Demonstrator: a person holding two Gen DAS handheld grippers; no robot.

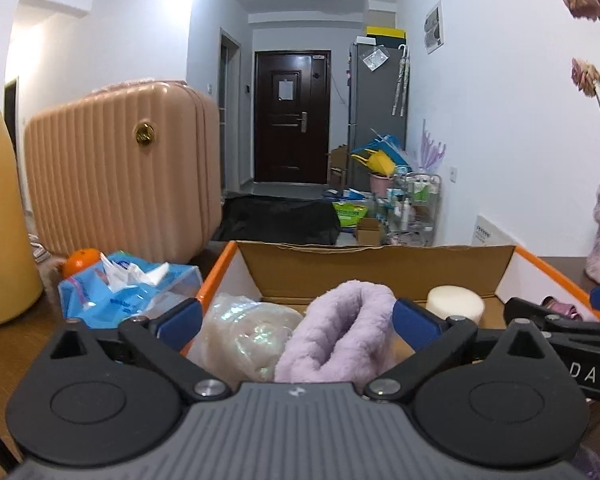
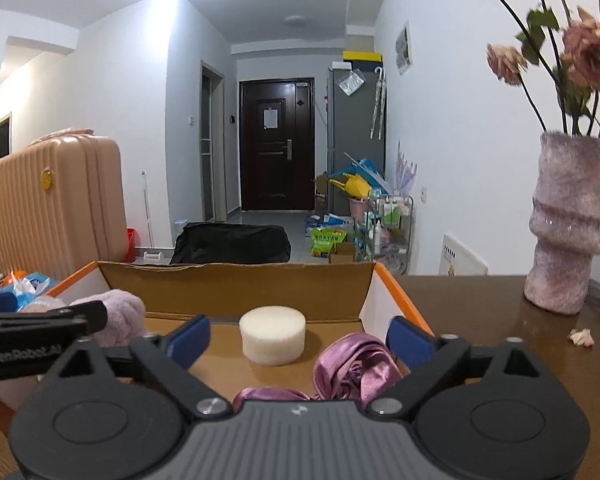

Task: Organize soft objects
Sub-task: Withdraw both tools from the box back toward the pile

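Left view only: your left hand-held gripper [image 1: 296,322] gapes, released, over the towel [image 1: 332,336] in the box [image 1: 380,268].
Right view only: your right hand-held gripper [image 2: 298,338] is released over the ribbon [image 2: 356,368], partly hidden.

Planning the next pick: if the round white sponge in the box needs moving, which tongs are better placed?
Right tongs: open, sponge straight ahead. Left tongs straddle the lilac fluffy cloth.
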